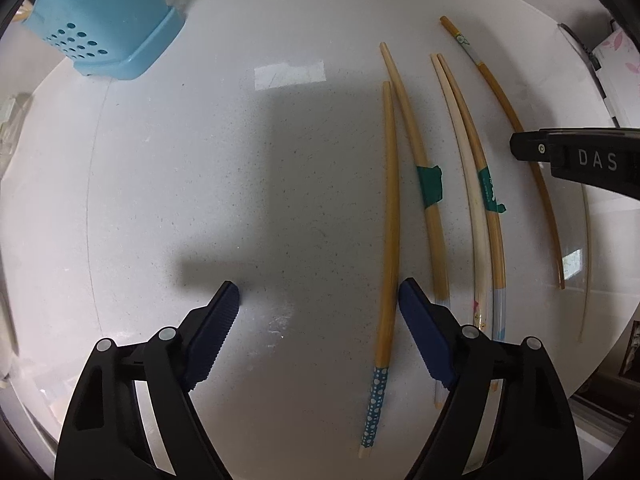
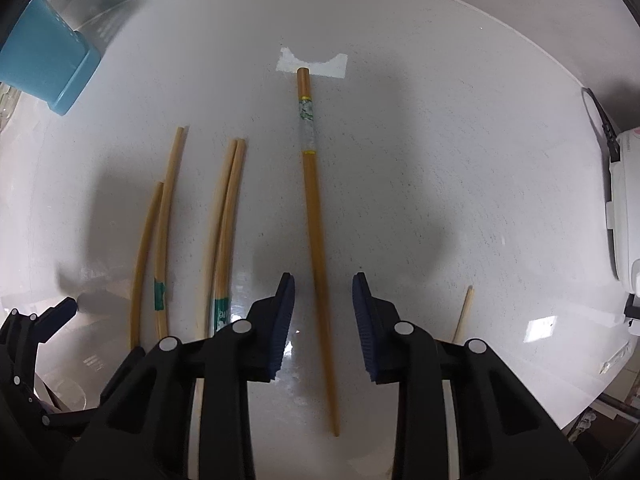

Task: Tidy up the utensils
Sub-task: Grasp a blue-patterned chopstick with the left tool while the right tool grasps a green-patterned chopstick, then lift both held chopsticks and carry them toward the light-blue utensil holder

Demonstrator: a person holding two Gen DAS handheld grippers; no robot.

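Observation:
Several bamboo chopsticks lie side by side on a round white table (image 1: 160,160). My left gripper (image 1: 320,290) points down at the table and is open. A chopstick with a blue dotted end (image 1: 390,220) lies between its fingers, close beside the right pad (image 1: 416,312) and not pinched. A green-taped chopstick (image 1: 420,152) and a pale pair (image 1: 468,152) lie further right. My right gripper (image 2: 324,280) straddles a dark brown chopstick with yellow rings (image 2: 314,220). Its jaws are narrow, with gaps on both sides of the stick. A blue perforated utensil holder (image 1: 100,20) (image 2: 44,64) stands at the far left.
White tape patches (image 1: 289,74) (image 2: 312,65) mark the tabletop. A white appliance (image 2: 624,220) sits at the right edge, and a thin stick (image 2: 464,312) lies near it. The right gripper's body (image 1: 580,160) reaches in over the darker chopstick (image 1: 516,120). The left gripper (image 2: 40,320) shows low left.

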